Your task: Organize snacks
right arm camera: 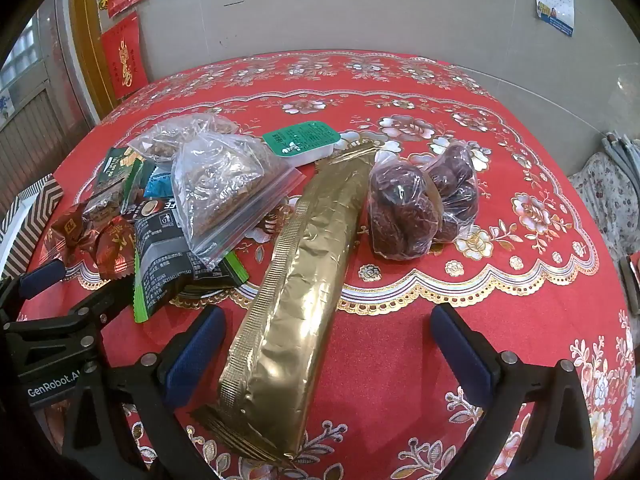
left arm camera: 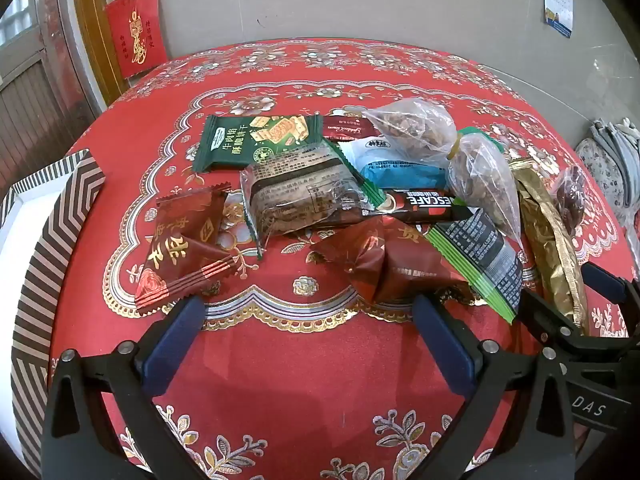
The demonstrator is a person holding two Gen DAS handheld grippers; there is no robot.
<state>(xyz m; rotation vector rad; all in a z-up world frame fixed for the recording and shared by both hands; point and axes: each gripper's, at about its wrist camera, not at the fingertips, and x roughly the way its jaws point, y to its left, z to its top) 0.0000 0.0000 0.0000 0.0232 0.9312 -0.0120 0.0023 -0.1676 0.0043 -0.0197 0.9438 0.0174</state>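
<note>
Red flowered tablecloth (left arm camera: 304, 344) is carrying your snack pile (left arm camera: 320, 196); your left gripper (left arm camera: 308, 316) and right gripper (right arm camera: 328, 328) are hovering, fingers spread wide, gripping nothing.

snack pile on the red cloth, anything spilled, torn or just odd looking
Nothing spilled or visibly torn. The snacks are simply jumbled: the clear zip bag lies on top of the black green-edged packet, and the long gold packet lies slantwise beside them. The striped box sits apart at the left edge.
</note>
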